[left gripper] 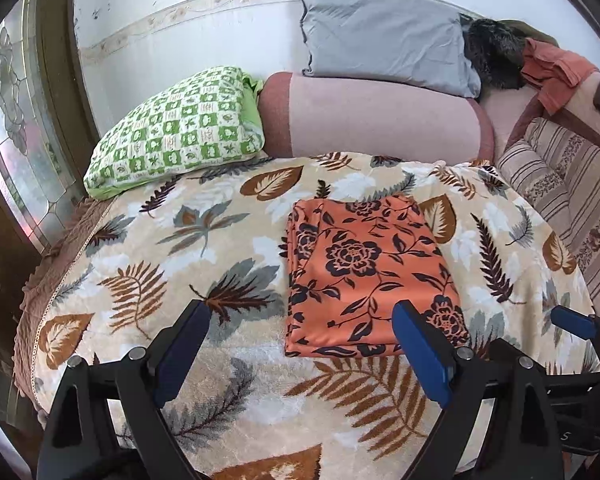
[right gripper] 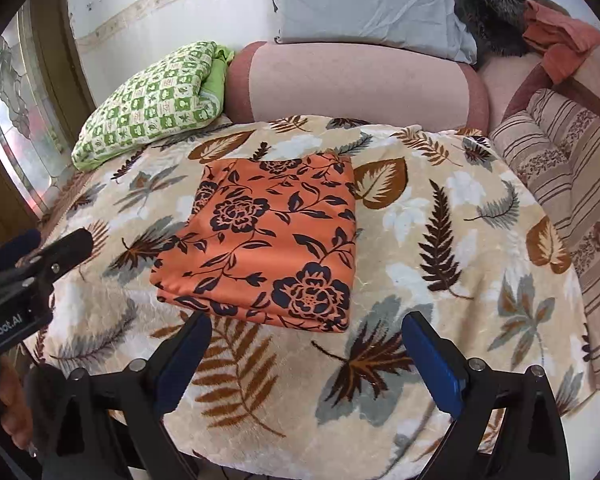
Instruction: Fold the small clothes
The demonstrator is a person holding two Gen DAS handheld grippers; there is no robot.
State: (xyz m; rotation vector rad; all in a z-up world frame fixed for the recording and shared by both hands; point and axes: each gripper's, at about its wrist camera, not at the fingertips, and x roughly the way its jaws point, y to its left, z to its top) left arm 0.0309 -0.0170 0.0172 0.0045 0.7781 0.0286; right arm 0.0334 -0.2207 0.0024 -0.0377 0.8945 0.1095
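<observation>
- On the bed, over a leaf-patterned blanket (right gripper: 440, 216), lies the orange floral cloth (right gripper: 268, 240), folded into a neat rectangle with several layers showing along its near edge.
- Left hand-held gripper (left gripper: 302, 344) hangs above the blanket, tilted downward, its blue pads (left gripper: 420, 354) spread wide with nothing between them; the cloth's near corner shows beyond the right pad without touching it.
- Right hand-held gripper (right gripper: 306, 354) likewise stands with jaws wide apart and empty, just short of the cloth's near edge, over a brown fern print.
- From the right wrist view, the left tool's black body juts in at the left edge, with part of a person's hand (right gripper: 14, 412) below it.
- Toward the head of the bed, a green checked pillow (left gripper: 180, 132) leans beside a pink bolster (left gripper: 376, 120), and a grey pillow (left gripper: 384, 36) rests on the bolster against the white wall.
- Beyond the grey pillow sit something dark and furry (left gripper: 492, 54) and a rust-coloured garment (left gripper: 554, 74).
- Along the right, a striped cushion (right gripper: 572, 168) borders the blanket.
</observation>
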